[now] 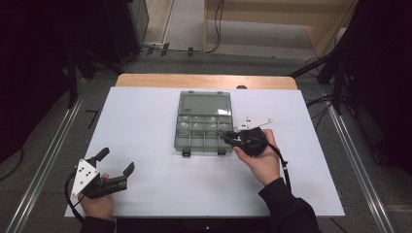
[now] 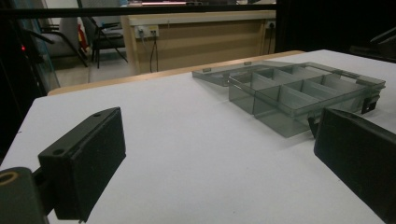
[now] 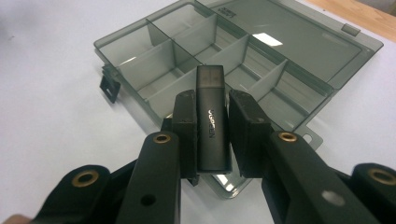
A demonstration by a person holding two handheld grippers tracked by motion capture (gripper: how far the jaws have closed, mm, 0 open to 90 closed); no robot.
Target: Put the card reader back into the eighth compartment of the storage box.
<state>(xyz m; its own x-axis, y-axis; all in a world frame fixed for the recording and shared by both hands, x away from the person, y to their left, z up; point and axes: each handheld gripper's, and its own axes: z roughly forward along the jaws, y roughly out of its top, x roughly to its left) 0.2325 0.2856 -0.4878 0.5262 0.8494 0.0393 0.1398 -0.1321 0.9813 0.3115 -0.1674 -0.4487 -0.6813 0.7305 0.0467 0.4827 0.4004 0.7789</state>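
Surroundings: white table top (image 1: 145,121) with a wooden edge at its far side; beyond it, grey floor, cables and dark stands. In the left gripper view, chairs and a wooden counter with sockets stand behind the table.
Organiser box: smoky clear plastic box (image 1: 203,122) at the middle of the table, lid laid open flat on the far side, two small black latches on its near edge. Its compartments are split by thin walls.
In the way: nothing lies between the right gripper and the box; the compartment walls rise right under the stick.
Hard to make out: in the high view the compartments show pale glints, and I cannot tell whether anything lies in them. The stick's near end is hidden between the jaws. The print on the stick is too blurred to read surely.
Cut off: left gripper view crops the box's right end behind its own jaw.
Right gripper (image 3: 212,116): jaws closed narrowly on a black USB stick (image 3: 212,116), gripped by its long sides, its metal plug end pointing out over the box's near compartments.
Left gripper (image 1: 116,162): jaws spread wide, holding nothing, low over bare table at the near left corner, well apart from the box.
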